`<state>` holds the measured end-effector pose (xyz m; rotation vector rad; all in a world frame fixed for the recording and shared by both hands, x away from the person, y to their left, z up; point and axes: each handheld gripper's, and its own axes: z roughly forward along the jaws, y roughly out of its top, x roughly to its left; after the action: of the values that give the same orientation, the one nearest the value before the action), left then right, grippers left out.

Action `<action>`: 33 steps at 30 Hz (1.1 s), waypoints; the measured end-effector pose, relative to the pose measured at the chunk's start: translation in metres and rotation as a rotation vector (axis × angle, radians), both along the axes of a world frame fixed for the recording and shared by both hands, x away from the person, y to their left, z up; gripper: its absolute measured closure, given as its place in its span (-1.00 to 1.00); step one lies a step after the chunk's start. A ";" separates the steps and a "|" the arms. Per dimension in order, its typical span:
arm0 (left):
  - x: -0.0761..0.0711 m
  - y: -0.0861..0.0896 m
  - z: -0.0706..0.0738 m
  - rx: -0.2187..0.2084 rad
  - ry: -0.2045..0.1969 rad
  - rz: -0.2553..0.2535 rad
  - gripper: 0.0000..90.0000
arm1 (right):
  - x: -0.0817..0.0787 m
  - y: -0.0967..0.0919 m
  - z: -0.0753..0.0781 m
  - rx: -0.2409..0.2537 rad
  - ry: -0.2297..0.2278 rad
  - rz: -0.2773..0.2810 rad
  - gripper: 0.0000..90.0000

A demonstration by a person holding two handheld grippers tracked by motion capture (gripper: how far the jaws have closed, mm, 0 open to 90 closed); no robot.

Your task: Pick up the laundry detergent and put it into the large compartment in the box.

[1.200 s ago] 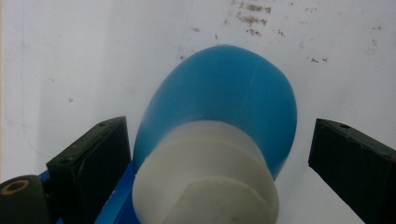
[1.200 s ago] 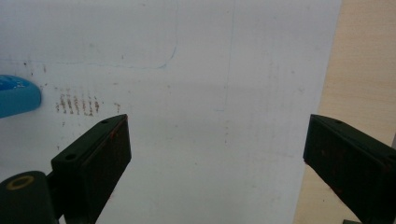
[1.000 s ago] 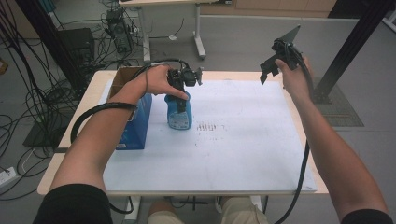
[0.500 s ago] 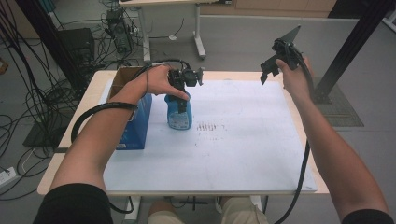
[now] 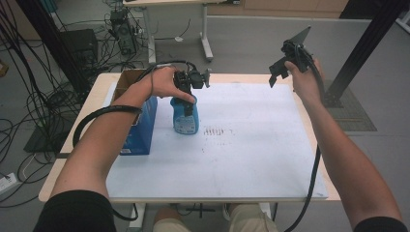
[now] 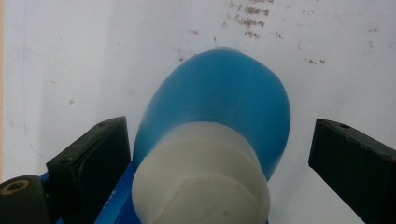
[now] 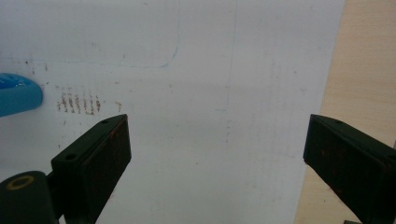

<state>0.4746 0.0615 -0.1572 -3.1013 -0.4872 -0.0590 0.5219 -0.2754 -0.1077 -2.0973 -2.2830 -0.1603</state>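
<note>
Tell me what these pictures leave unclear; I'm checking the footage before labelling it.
- Blue bottle: label print too small in the high view; the left gripper and hand cover its top.
- Bottle cap: cut off by the bottom edge of the left gripper view.
- Blue box: the left forearm hides part of it, print unreadable.
- Right gripper: jaws small and dark in the high view.

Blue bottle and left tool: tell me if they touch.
Cannot tell. In the left gripper view the open jaws flank the blue bottle; a gap shows beside the right jaw, but the white cap hides the left jaw's edge.
</note>
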 end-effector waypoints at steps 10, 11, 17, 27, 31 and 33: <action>0.000 0.002 0.000 -0.001 0.002 0.005 -0.87 | 0.000 0.001 0.000 -0.002 0.002 -0.001 -0.84; 0.000 0.002 0.001 -0.002 0.001 0.004 -0.87 | 0.001 0.002 -0.001 -0.002 0.003 -0.001 -0.84; -0.001 0.002 0.001 0.002 0.001 0.000 -0.87 | 0.000 0.004 -0.001 -0.003 0.003 0.001 -0.84; 0.000 0.005 0.001 -0.006 0.001 0.009 -0.88 | 0.000 0.004 -0.001 -0.005 0.002 0.003 -0.84; 0.000 0.005 0.001 -0.010 0.004 0.008 -0.87 | 0.000 0.005 -0.001 -0.005 0.003 0.002 -0.84; -0.001 0.004 0.001 -0.006 0.003 0.005 -0.87 | 0.000 0.005 -0.001 -0.005 0.003 0.003 -0.84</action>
<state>0.4739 0.0653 -0.1564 -3.1053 -0.4955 -0.0536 0.5223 -0.2707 -0.1088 -2.0952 -2.2869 -0.1517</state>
